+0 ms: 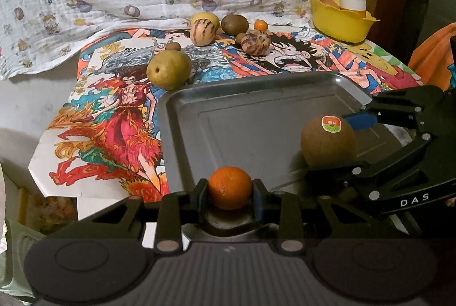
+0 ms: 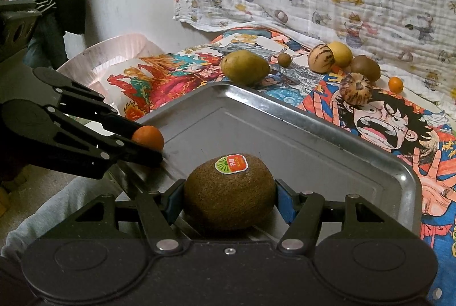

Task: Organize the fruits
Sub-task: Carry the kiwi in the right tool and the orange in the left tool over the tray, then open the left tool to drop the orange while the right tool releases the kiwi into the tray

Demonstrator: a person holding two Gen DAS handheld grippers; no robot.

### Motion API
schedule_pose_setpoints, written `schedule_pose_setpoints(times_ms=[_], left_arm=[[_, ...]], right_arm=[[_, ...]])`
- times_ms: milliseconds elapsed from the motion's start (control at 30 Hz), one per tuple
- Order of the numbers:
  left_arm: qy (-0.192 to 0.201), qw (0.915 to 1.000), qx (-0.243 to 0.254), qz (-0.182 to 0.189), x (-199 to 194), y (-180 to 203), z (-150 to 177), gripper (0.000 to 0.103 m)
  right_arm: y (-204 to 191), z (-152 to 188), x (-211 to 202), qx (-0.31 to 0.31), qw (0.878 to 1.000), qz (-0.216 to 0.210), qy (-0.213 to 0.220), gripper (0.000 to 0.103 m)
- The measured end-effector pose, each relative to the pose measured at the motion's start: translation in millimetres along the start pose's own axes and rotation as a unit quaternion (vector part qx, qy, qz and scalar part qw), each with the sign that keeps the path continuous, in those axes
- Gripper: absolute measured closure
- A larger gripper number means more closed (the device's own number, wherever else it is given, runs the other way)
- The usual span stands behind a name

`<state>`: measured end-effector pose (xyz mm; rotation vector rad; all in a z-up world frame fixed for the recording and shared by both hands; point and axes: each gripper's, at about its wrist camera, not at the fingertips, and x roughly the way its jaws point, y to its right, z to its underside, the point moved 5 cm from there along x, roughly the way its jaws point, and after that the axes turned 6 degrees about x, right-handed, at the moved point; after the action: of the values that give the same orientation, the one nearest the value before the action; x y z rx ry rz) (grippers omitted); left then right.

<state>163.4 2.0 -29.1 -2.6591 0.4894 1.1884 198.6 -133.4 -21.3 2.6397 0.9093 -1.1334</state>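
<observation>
The left gripper (image 1: 230, 188) fingers clamp the orange (image 1: 230, 187); the right gripper (image 2: 229, 196) fingers clamp the kiwi (image 2: 229, 192). Both hang low over the tray (image 1: 256, 95). Released, the round fruits may roll on the smooth metal toward the rim.

Left gripper (image 1: 230, 189) jaws clamped on an orange (image 1: 230, 187); right gripper (image 2: 229, 197) jaws clamped on a kiwi (image 2: 229, 192).

Right gripper (image 2: 229, 196) clamps stickered kiwi (image 2: 229, 193) over metal tray (image 2: 313, 152). Left gripper (image 2: 151, 145) grips small orange (image 2: 148, 137) at tray's left edge. Pear (image 2: 245, 67) beyond tray.
</observation>
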Motion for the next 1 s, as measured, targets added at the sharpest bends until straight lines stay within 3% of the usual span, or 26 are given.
schedule_pose_setpoints(times_ms=[467,767,1000], left_arm=[[-0.007,0.9999,0.011,0.000,1.7,1.9,-1.2,0.066],[-0.012,0.9998,0.017,0.006,-1.1,2.9,-2.3,0.053],[-0.006,0.9997,0.024,0.007,-7.3,4.6,-6.6,0.043]], right_arm=[[-1.0,-0.3,0.0,-0.005,1.000,-0.002,0.001,0.036],[-3.5,-0.2,0.2,-0.010,1.000,-0.005,0.002,0.035],[-0.5,-1.5,-5.2,-0.013,1.000,-0.008,0.005,0.028]])
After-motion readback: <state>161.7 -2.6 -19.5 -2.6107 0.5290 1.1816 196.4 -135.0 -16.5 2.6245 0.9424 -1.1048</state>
